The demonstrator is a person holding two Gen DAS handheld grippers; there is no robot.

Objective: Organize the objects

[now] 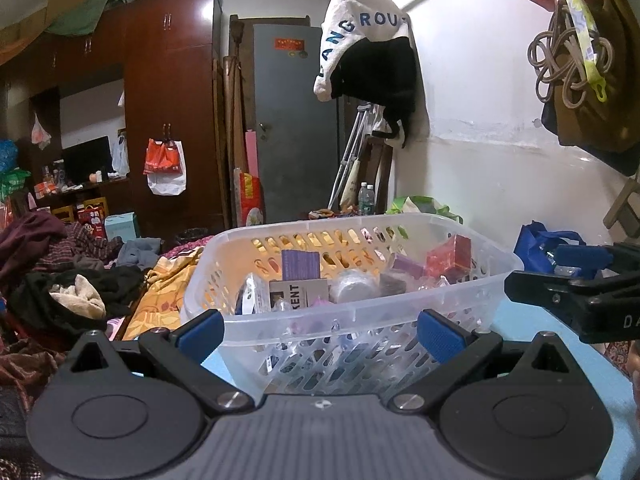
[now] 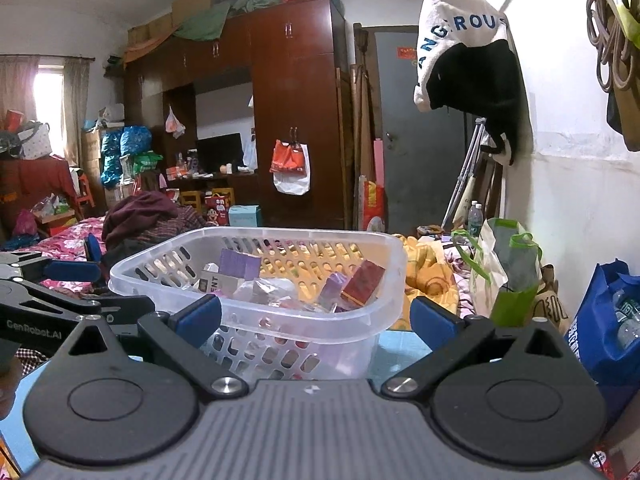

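At the bottom of both frames, two grippers in play: the left gripper (image 1: 320, 334) spread wide with nothing between its blue pads, the right gripper (image 2: 316, 320) just as wide and empty too. Each hovers low over the light blue tabletop (image 2: 394, 354), facing one clear plastic basket (image 1: 360, 312) that sits mid-frame on it. From the left wrist the basket fills the centre, straddled by the fingers; from the right wrist it sits centre-left.

Inside, a jumble of small packages: one purple box (image 1: 301, 265) upright at the back, one red box (image 1: 448, 258) tilted at the right, a white box printed "KENT" (image 1: 298, 296), and a clear-wrapped round item (image 1: 352, 286); the rest I cannot count.

Only the right wrist shows one green-handled bag (image 2: 512, 276) at mid-right, and a curtained window (image 2: 48, 92) at upper left. Both show a blue bag (image 2: 608, 332) at the right edge.

Farther back, one dark wooden wardrobe (image 2: 296, 112), one grey door (image 1: 296, 120), and one white-and-black garment (image 1: 368, 48) hanging on the wall at the upper right.
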